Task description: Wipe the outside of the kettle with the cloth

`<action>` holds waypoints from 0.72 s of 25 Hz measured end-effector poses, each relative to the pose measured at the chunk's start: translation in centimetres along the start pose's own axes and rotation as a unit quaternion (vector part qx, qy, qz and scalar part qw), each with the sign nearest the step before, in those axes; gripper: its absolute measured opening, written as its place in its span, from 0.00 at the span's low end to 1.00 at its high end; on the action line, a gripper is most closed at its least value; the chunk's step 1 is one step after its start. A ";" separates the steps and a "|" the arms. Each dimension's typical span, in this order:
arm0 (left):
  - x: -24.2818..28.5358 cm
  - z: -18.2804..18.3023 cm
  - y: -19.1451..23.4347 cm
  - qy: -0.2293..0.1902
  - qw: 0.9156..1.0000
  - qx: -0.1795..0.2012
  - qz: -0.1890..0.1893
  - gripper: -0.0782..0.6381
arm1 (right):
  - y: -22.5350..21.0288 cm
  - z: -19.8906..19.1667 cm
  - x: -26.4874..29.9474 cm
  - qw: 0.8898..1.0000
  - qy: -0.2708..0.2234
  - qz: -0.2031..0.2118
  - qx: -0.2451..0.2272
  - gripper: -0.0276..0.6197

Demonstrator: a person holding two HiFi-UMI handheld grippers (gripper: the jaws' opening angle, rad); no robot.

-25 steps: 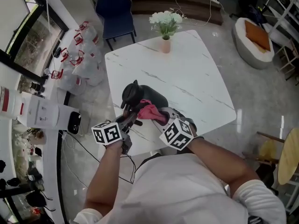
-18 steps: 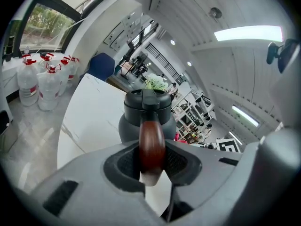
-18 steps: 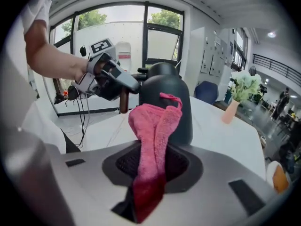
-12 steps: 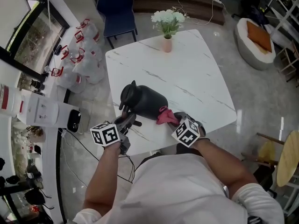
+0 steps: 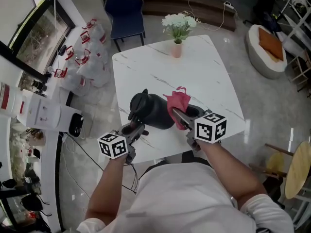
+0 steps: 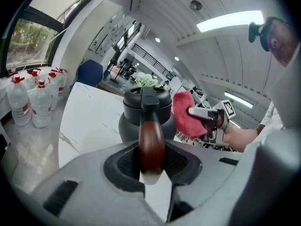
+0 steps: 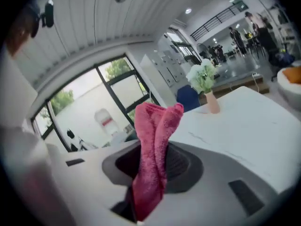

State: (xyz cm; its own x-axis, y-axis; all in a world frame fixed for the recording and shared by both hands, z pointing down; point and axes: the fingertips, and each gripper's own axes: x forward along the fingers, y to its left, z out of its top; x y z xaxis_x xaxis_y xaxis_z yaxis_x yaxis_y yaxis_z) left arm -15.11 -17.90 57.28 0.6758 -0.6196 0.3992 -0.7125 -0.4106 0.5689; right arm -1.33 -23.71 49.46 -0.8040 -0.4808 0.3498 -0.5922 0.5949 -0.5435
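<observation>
Nearest the person, the left gripper (image 5: 135, 128) is clamped on the brown handle (image 6: 151, 142) and steadies the kettle (image 5: 150, 111) close to the table's near edge. The right gripper (image 5: 181, 116), pinching the pink cloth (image 5: 178, 100), has swung up from the kettle's lower flank to its right side, which probably means a fresh stroke on an unwiped face. Beyond, the table (image 5: 194, 67) lies bare up to the flower vase (image 5: 177, 47), leaving room to shift the kettle inward
</observation>
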 end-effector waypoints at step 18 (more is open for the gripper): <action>-0.2 -1.3 -0.8 0.015 0.998 0.058 0.002 0.25 | -1.1 -1.0 4.8 0.998 0.015 -0.043 0.039 0.22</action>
State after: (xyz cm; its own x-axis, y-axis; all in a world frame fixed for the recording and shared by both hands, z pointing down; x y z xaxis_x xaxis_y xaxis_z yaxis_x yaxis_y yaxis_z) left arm -14.39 -16.57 57.69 0.6774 -0.6020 0.4228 -0.7307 -0.4845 0.4810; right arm -4.58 -26.00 52.44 -0.7525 -0.5076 0.4196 -0.6540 0.5002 -0.5676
